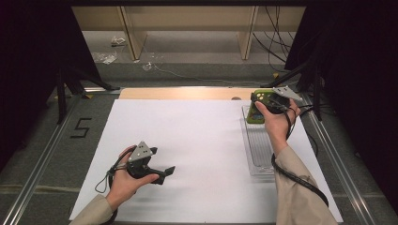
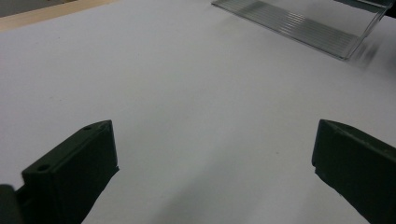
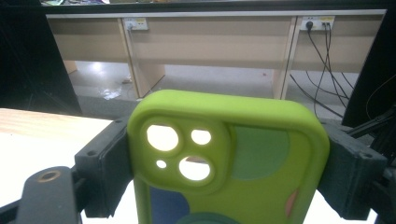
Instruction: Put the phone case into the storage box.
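- Upper right of the high view: right gripper [image 1: 268, 104] held up by the person's right hand [image 1: 276, 121], over the far end of the clear plastic tray [image 1: 257, 150]; jaws pinching a green phone case [image 1: 256, 108]
- Centre of the right gripper view: phone case [image 3: 233, 158] upright between the two black jaws, one jaw pressed against each long side; camera cutouts sit left of centre in the frame; coloured patches on the back panel
- Lower left of the high view: left gripper [image 1: 162, 174] in the person's left hand [image 1: 124, 180], low over the white sheet [image 1: 187, 140], pointing toward the right of the frame; well apart from the tray
- Bottom corners of the left gripper view: its jaws spread wide, bare white sheet [image 2: 187, 93] between them; ribbed tray [image 2: 299, 25] at the upper right of the frame
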{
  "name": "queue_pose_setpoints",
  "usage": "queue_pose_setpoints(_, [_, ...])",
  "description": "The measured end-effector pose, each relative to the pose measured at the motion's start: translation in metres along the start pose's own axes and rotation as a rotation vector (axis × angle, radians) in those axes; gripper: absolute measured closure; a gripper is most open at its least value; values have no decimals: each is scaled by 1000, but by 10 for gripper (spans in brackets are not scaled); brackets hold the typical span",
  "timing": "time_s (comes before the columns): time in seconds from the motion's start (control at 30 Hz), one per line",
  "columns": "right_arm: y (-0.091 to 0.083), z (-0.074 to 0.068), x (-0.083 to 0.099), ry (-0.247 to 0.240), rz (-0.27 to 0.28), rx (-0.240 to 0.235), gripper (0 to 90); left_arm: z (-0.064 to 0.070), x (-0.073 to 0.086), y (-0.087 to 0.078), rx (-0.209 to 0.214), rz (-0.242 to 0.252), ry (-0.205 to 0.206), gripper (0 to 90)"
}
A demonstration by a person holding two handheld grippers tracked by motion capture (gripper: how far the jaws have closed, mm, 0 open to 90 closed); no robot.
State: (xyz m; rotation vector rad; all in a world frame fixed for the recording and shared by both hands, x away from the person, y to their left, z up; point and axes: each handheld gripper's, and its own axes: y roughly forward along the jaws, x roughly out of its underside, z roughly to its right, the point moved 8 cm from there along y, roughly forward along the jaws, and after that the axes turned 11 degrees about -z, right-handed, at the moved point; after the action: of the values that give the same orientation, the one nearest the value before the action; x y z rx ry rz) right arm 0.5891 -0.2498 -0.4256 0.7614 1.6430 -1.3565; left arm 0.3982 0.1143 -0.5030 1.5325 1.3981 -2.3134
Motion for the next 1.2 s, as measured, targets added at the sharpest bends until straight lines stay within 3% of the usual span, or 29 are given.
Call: queue_pose_setpoints(1.2, [10,3,1,-1,-18,8,170,0,0,0,0,2,-1,0])
